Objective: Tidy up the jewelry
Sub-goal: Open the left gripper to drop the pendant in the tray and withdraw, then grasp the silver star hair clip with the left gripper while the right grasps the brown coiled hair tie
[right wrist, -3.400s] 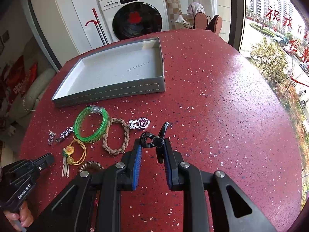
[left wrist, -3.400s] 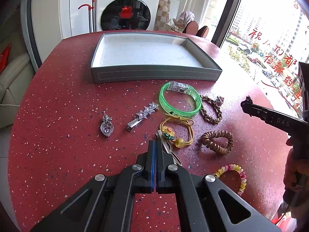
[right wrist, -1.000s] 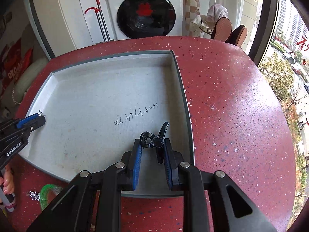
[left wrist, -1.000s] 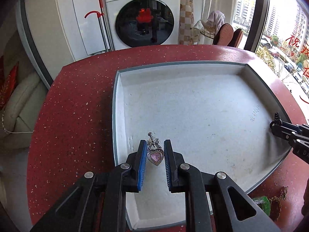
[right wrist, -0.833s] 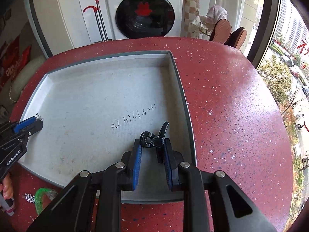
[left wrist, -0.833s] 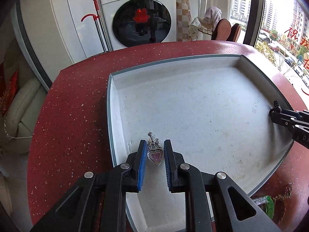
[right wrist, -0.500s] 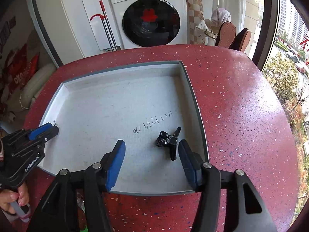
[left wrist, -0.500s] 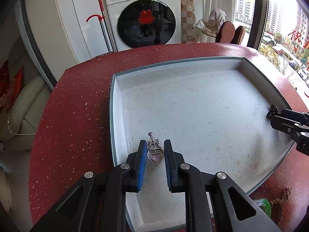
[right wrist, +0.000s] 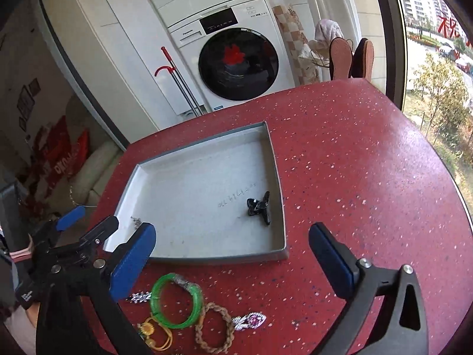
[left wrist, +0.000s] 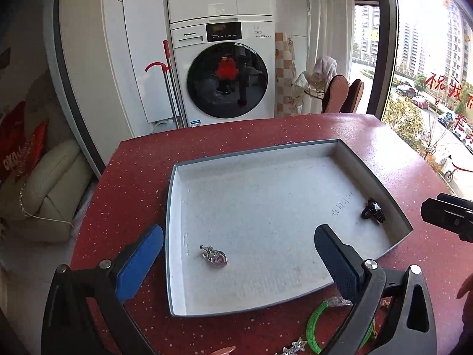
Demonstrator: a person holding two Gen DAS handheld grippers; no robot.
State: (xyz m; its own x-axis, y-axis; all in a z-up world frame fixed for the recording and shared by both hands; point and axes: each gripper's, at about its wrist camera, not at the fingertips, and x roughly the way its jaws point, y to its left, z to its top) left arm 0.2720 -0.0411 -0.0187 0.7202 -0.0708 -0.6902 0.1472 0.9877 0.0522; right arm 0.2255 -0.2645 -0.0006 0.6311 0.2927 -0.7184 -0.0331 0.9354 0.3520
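A red speckled counter fills the foreground, with a white washing machine behind it and a window onto apartment blocks at the right. On the counter lies a shallow grey tray with a white floor.

Both tools tilt down toward the tray from above the near edge. The left tool has its blue-padded jaws opening wide, nothing between them; the right tool is opening likewise and is also empty.

Two pieces lie in the tray, well apart: one silver heart pendant with a pink stone near the left wall, and one black hair claw near the right wall, just beside some handwritten digits.

Outside the tray, near its front wall, the right wrist view shows one green bangle, one braided brown bracelet, one yellow cord ornament, one silver star clip and one purple-stoned brooch.
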